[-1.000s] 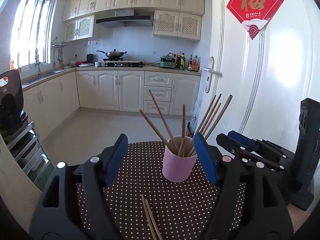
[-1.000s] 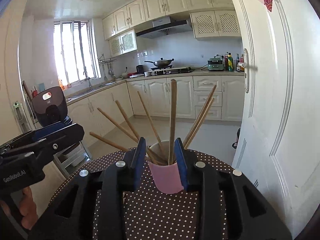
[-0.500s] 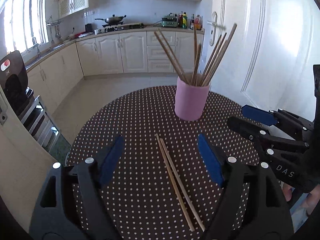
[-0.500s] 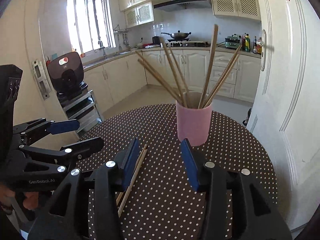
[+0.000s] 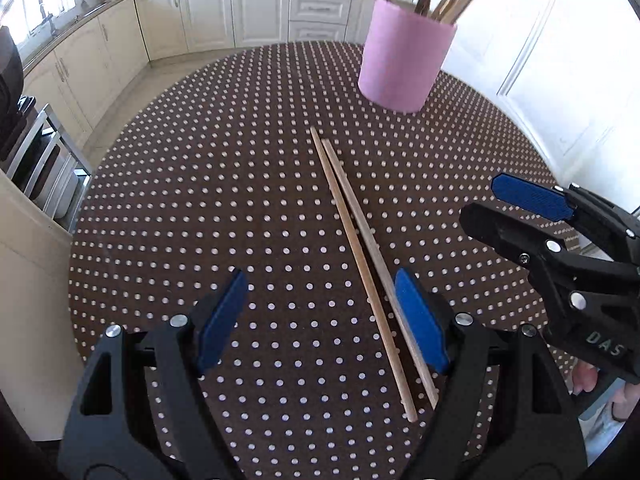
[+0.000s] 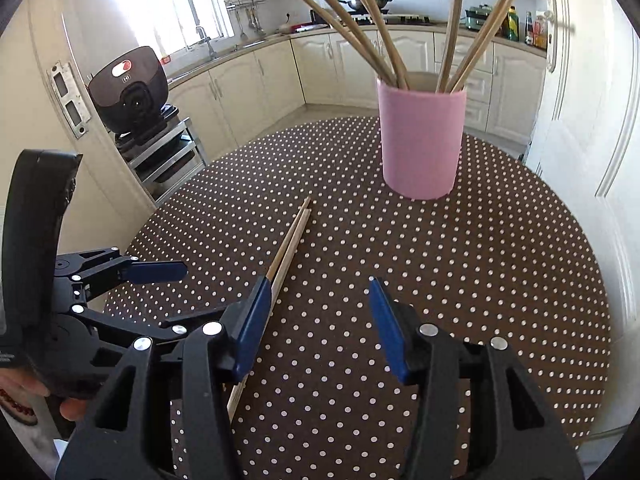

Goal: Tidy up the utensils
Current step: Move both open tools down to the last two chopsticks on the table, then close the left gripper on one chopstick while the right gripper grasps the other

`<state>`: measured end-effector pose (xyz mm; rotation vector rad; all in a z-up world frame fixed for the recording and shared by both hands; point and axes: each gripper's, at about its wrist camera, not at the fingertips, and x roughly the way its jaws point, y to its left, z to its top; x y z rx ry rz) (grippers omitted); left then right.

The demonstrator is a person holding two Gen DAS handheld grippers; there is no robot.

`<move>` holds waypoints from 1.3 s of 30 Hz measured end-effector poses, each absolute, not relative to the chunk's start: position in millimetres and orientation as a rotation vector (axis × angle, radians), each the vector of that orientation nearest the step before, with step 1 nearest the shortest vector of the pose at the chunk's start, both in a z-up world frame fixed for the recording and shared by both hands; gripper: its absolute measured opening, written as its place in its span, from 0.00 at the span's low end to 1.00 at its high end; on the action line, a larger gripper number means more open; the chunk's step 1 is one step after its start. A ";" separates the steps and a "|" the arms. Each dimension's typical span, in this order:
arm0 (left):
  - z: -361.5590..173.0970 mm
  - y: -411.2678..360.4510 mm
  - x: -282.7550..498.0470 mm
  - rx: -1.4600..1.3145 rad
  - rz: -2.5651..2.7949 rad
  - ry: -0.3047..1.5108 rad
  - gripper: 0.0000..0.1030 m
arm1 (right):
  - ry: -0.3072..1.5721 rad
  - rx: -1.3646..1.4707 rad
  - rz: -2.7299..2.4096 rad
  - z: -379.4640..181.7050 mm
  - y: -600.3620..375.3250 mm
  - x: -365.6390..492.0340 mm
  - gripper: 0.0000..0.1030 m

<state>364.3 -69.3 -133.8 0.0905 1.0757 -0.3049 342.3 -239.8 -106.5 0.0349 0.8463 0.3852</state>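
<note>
Lying flat: two chopsticks [image 5: 362, 256]; standing nearby, one pink cup [image 5: 404, 54] holding several more.

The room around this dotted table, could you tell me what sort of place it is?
A home kitchen, most likely: cream cabinets along a counter, a black wok on the stove, and a sink tap by the window.

Left gripper [image 5: 320, 312], tilted steeply downward, is held with its jaws spread wide and nothing pressed between the blue pads [image 5: 418, 322]. Right gripper [image 6: 318, 326], angled down, is shown with jaws opening and empty. Fingers [image 6: 74, 408] are seen wrapped on the left handle.
</note>
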 end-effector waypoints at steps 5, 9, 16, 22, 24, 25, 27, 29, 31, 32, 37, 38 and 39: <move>-147.4 -80.6 372.1 0.123 -0.288 1.106 0.73 | 0.864 0.044 0.381 -118.0 -245.0 342.5 0.49; -149.4 -81.1 378.6 0.097 -0.284 1.106 0.73 | 0.874 0.059 0.378 -123.9 -249.8 343.8 0.50; -146.9 -85.8 405.0 0.084 -0.257 1.100 0.73 | 0.882 0.078 0.379 -126.5 -255.7 345.5 0.50; -157.4 -89.5 429.1 0.149 -0.212 1.102 0.74 | 0.881 0.086 0.375 -126.5 -259.4 345.5 0.51; -157.4 -95.4 434.6 0.162 -0.202 1.095 0.74 | 0.882 0.094 0.376 -126.6 -261.7 346.8 0.51; -157.5 -96.1 439.8 0.150 -0.199 1.102 0.74 | 0.882 0.098 0.376 -126.8 -262.4 346.9 0.51; -158.1 -98.0 450.0 0.136 -0.200 1.111 0.73 | 0.883 0.097 0.377 -127.1 -263.3 347.6 0.51; -157.9 -99.9 461.3 0.133 -0.197 1.118 0.69 | 0.884 0.100 0.380 -127.3 -264.7 348.8 0.51; -157.2 -101.8 472.1 0.129 -0.189 1.123 0.64 | 0.887 0.110 0.382 -127.6 -265.1 350.9 0.51; -156.8 -102.8 477.3 0.127 -0.187 1.124 0.60 | 0.889 0.113 0.382 -127.7 -264.8 352.0 0.51; -154.9 -109.0 493.6 0.132 -0.196 1.116 0.34 | 0.896 0.120 0.378 -129.4 -263.9 358.0 0.51; -154.9 -111.0 495.9 0.138 -0.200 1.115 0.31 | 0.898 0.124 0.376 -129.6 -263.3 359.1 0.51; -151.7 -116.5 491.4 0.143 -0.206 1.111 0.27 | 0.901 0.128 0.375 -129.9 -263.2 360.5 0.51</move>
